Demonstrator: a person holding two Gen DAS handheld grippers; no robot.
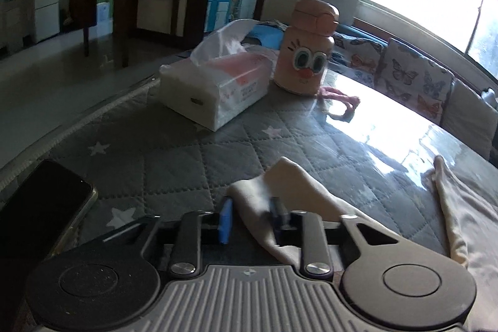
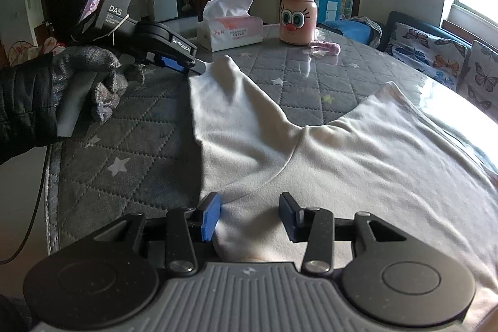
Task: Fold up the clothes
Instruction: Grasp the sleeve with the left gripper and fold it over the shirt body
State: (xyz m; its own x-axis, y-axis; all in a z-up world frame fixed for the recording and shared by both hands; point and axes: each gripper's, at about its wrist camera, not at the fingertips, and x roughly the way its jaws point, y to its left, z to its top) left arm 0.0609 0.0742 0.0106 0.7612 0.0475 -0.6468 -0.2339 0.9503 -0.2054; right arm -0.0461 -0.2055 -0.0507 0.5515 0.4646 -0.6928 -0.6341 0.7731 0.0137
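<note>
A cream long-sleeved garment (image 2: 358, 157) lies spread on the grey quilted table cover (image 2: 130, 126). Its left sleeve (image 2: 224, 89) stretches toward the far left. My left gripper (image 1: 252, 218) is part open, with the sleeve's cuff (image 1: 280, 189) lying between its fingers; in the right wrist view it shows at the sleeve end (image 2: 194, 64), held by a gloved hand. My right gripper (image 2: 249, 215) is open, its blue pads on either side of a fold of the garment near the shoulder, not pinching it.
A tissue pack (image 1: 214, 86) and a peach cartoon-face bottle (image 1: 306, 52) stand at the table's far side, with a pink strap (image 1: 339, 101) beside it. A dark phone (image 1: 37, 213) lies at the left edge. A butterfly-print sofa (image 1: 417, 80) is to the right.
</note>
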